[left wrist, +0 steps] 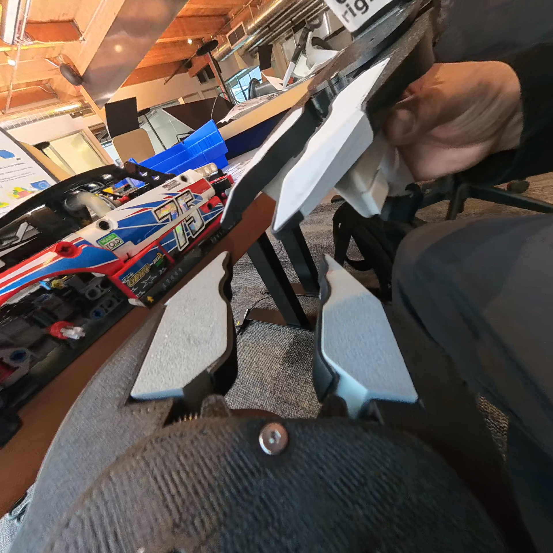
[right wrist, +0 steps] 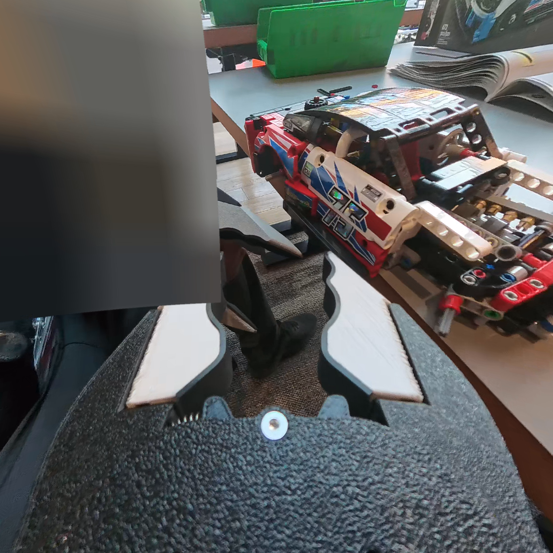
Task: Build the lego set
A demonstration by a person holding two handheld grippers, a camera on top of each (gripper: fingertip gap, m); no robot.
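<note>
A part-built lego race car [left wrist: 119,233] in red, white and blue with a black roof lies near the table's edge; it also shows in the right wrist view [right wrist: 374,194]. My left gripper [left wrist: 275,263] is open and empty, off the table's edge over the carpet, to the right of the car. My right gripper [right wrist: 269,278] is open and empty, also off the edge, left of the car; its left fingertip is hidden behind a blurred patch. A hand [left wrist: 449,125] holds the right gripper [left wrist: 254,224] just above the left one. One of the left gripper's fingers [right wrist: 257,236] shows ahead of the right one.
The table's brown edge [left wrist: 74,386] runs beside both grippers. A blue bin [left wrist: 191,149] stands behind the car. A green bin [right wrist: 326,39], an open booklet [right wrist: 478,71] and small loose pieces [right wrist: 335,89] lie farther back. A person's leg and shoe [right wrist: 278,338] are below. The tips of both grippers are at nearly the same place.
</note>
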